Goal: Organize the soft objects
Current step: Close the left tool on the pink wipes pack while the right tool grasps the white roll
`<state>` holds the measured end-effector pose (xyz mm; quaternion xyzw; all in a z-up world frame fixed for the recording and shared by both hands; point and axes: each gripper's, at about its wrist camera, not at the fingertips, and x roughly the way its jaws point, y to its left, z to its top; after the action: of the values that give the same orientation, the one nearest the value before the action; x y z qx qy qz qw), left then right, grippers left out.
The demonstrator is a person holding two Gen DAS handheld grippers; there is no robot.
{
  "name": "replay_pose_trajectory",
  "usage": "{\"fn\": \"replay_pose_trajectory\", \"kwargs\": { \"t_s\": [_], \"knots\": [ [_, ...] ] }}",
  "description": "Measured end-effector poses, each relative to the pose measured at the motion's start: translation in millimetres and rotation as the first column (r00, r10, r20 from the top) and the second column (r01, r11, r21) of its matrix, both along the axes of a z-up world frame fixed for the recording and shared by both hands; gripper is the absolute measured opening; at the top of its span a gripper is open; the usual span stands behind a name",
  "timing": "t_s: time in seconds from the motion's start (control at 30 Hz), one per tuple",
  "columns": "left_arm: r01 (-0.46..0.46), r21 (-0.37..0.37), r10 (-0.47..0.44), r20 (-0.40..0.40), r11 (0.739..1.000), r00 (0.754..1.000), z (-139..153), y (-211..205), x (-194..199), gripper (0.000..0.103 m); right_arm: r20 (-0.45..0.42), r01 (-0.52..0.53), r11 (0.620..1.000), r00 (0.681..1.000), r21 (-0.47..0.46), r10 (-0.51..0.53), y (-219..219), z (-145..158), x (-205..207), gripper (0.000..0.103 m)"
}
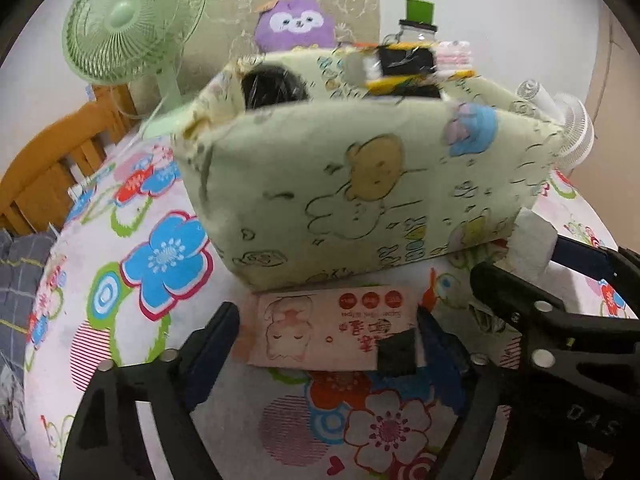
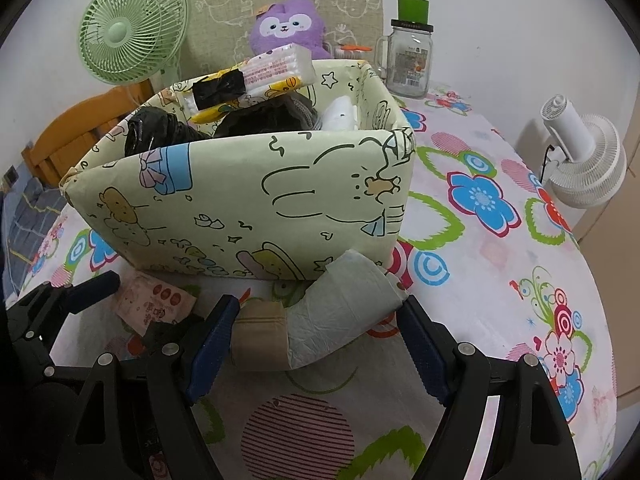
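A pale green cartoon-print box (image 1: 360, 184) (image 2: 256, 196) stands on the flowered tablecloth, holding black bundles (image 2: 156, 128) and a tissue pack (image 2: 276, 68). A pink tissue packet (image 1: 332, 328) lies flat before the box, between the open fingers of my left gripper (image 1: 328, 332); it also shows in the right wrist view (image 2: 154, 304). A rolled white diaper (image 2: 336, 312) with a tan band lies between the open fingers of my right gripper (image 2: 316, 320); its end shows in the left wrist view (image 1: 532, 244). Whether the fingers touch is unclear.
A green fan (image 2: 132, 28), a purple plush (image 2: 288, 24) and a glass jar with a green lid (image 2: 410, 60) stand behind the box. A white fan (image 2: 588, 160) is at the right table edge. An orange wooden chair (image 1: 52, 168) is at left.
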<state>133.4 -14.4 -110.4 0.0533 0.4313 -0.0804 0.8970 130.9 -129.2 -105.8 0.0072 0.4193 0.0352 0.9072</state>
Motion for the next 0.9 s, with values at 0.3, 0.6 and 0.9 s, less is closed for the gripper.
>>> {"fn": "replay_pose_trajectory", "kwargs": {
  "t_s": [0.3,0.6,0.9],
  "knots": [
    [0.019,-0.009,-0.019,0.000,1.000,1.000,2.8,-2.9,-7.1,0.065,0.019,0.002,1.000,1.000,0.001,-0.002,-1.9,6.2,-10.3,0.082],
    [0.046,-0.014,-0.046,0.010,0.999,0.999,9.0,-10.8,-13.6,0.045,0.033,-0.002,1.000,0.999,0.002,0.002,-0.7,10.7,-17.0,0.082],
    [0.047,-0.027,-0.047,-0.001,0.999,0.999,13.1,-7.2,-25.7,0.040,0.042,-0.016,1.000,0.999,-0.010,0.017,2.2,16.4,-23.3,0.082]
  ]
}}
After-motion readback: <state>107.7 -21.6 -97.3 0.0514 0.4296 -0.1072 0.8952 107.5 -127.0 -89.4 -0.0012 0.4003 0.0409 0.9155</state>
